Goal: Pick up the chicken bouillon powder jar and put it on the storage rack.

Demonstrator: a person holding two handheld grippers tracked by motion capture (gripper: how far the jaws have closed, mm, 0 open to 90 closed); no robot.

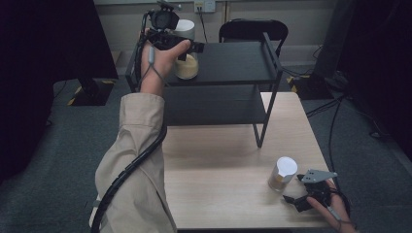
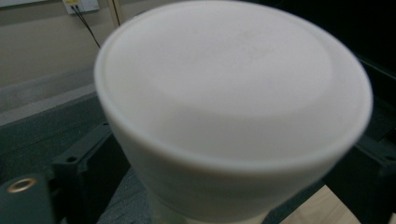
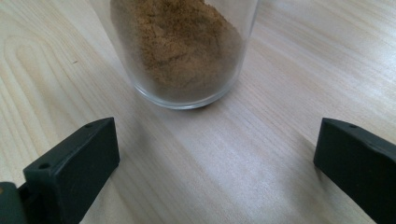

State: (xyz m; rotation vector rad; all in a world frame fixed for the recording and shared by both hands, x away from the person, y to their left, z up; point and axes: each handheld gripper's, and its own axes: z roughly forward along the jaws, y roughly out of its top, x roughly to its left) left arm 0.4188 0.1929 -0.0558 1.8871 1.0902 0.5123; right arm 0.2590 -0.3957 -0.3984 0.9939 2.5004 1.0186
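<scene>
A round glass jar [image 1: 187, 65] with pale yellow powder and a smooth white lid [image 2: 233, 88] stands on the black metal shelf [image 1: 233, 63]. The left gripper [image 1: 187, 46] has its jaws open on both sides of it. Another jar [image 1: 283, 174], holding brown powder, sits on the light wooden table [image 1: 218, 160] in front of the right gripper [image 1: 294, 200], whose jaws are wide open and hold nothing.

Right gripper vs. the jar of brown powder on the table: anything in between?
Nothing: in the right gripper view, only bare wooden table separates the open right gripper from the jar of brown powder.
</scene>
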